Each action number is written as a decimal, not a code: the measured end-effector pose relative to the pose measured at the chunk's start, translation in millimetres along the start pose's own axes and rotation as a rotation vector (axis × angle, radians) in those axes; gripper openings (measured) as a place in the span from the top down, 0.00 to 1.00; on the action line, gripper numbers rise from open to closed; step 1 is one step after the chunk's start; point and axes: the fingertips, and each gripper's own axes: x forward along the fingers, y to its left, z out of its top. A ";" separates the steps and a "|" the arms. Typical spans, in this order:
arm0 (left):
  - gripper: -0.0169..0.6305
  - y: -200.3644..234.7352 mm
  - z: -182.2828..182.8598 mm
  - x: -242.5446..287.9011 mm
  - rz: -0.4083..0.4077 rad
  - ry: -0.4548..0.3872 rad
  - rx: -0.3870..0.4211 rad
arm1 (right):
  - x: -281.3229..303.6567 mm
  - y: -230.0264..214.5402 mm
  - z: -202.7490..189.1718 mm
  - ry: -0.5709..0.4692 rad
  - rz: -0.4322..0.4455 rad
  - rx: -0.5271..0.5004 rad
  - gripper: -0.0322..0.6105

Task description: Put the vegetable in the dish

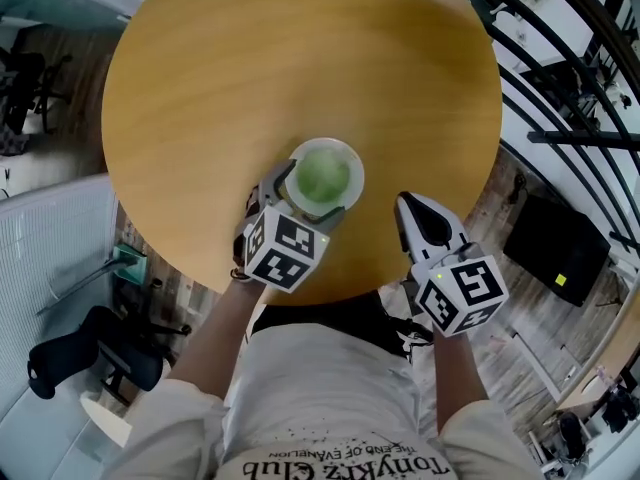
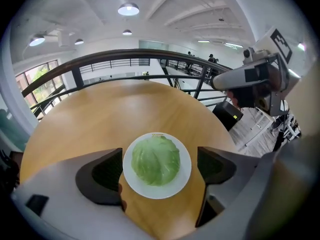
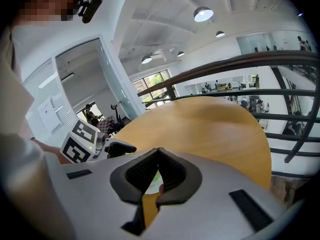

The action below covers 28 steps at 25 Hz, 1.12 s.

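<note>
A pale green cabbage [image 1: 322, 175] [image 2: 156, 160] lies in a small white dish [image 1: 349, 158] [image 2: 185, 176] near the front edge of the round wooden table [image 1: 250, 78]. My left gripper [image 1: 300, 196] [image 2: 157, 169] hovers over the dish, open, its jaws standing apart on either side of the dish with nothing held. My right gripper [image 1: 415, 220] [image 3: 158, 175] is at the table's front edge, right of the dish, shut with its pads meeting and nothing between them. A sliver of the dish shows behind them.
The table [image 2: 125, 109] [image 3: 210, 129] is bare apart from the dish. A dark railing [image 1: 570, 78] [image 2: 120, 59] runs behind and to the right. A black office chair [image 1: 90, 353] stands on the floor at the lower left.
</note>
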 end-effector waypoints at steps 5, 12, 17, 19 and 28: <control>0.32 -4.4 12.7 -36.5 -0.007 -0.115 -0.075 | -10.8 12.0 10.0 -0.013 0.012 -0.038 0.92; 0.74 -7.5 21.1 -82.7 0.088 -0.195 -0.108 | -33.2 25.6 12.7 -0.021 0.016 -0.060 0.92; 0.87 -13.4 28.7 -104.5 0.099 -0.251 -0.146 | -43.6 36.9 15.7 -0.030 0.019 -0.082 0.92; 0.89 -18.0 29.4 -111.5 0.108 -0.257 -0.142 | -49.3 39.2 16.6 -0.035 0.017 -0.088 0.92; 0.94 -34.5 25.2 -139.4 0.144 -0.281 -0.182 | -70.3 44.0 21.8 -0.054 0.007 -0.122 0.92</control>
